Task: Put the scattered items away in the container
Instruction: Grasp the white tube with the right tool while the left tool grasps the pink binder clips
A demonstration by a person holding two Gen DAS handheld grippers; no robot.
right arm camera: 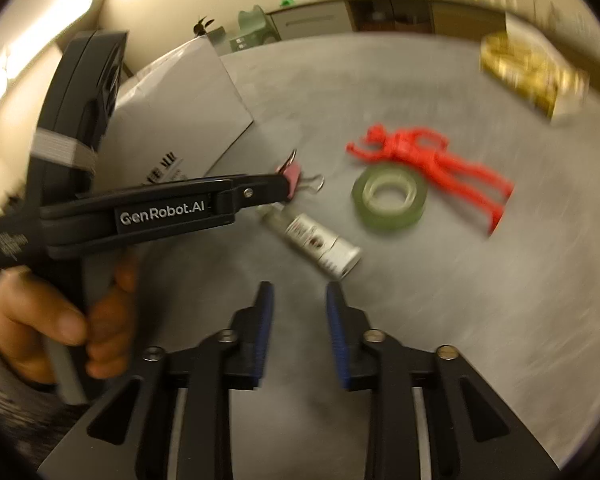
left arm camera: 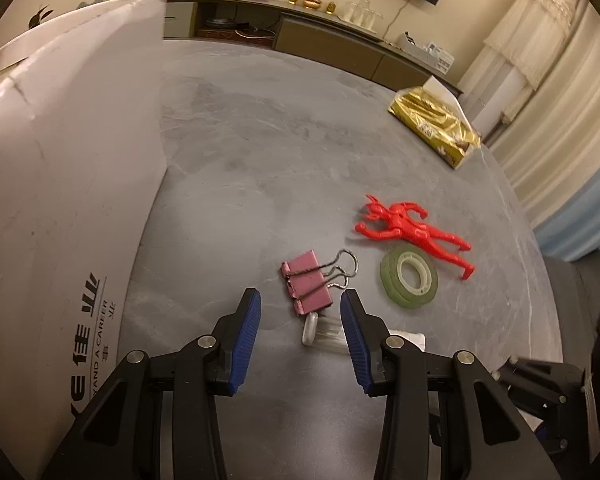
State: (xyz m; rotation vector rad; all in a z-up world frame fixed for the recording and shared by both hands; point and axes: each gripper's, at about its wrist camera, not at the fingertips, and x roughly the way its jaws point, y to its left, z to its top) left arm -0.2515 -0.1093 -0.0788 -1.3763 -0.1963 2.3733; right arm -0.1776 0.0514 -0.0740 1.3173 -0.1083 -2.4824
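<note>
Left hand-held gripper poised open over the pink binder clip on the grey surface.

The left hand-held gripper [left arm camera: 300, 300] has its blue pads spread wide, with the pink binder clip [left arm camera: 307, 287] lying just ahead between the fingertips, apart from both. A small clear tube [right arm camera: 314, 238] lies just beside the clip, nearer the gripper. The green tape roll [left arm camera: 409, 279] sits right of the clip, touching the red toy figure [left arm camera: 414, 232]. The white box [left arm camera: 56, 184] stands to the left. The right hand-held gripper [right arm camera: 299, 292] is open and empty, short of the tube; its view is blurred.
</note>
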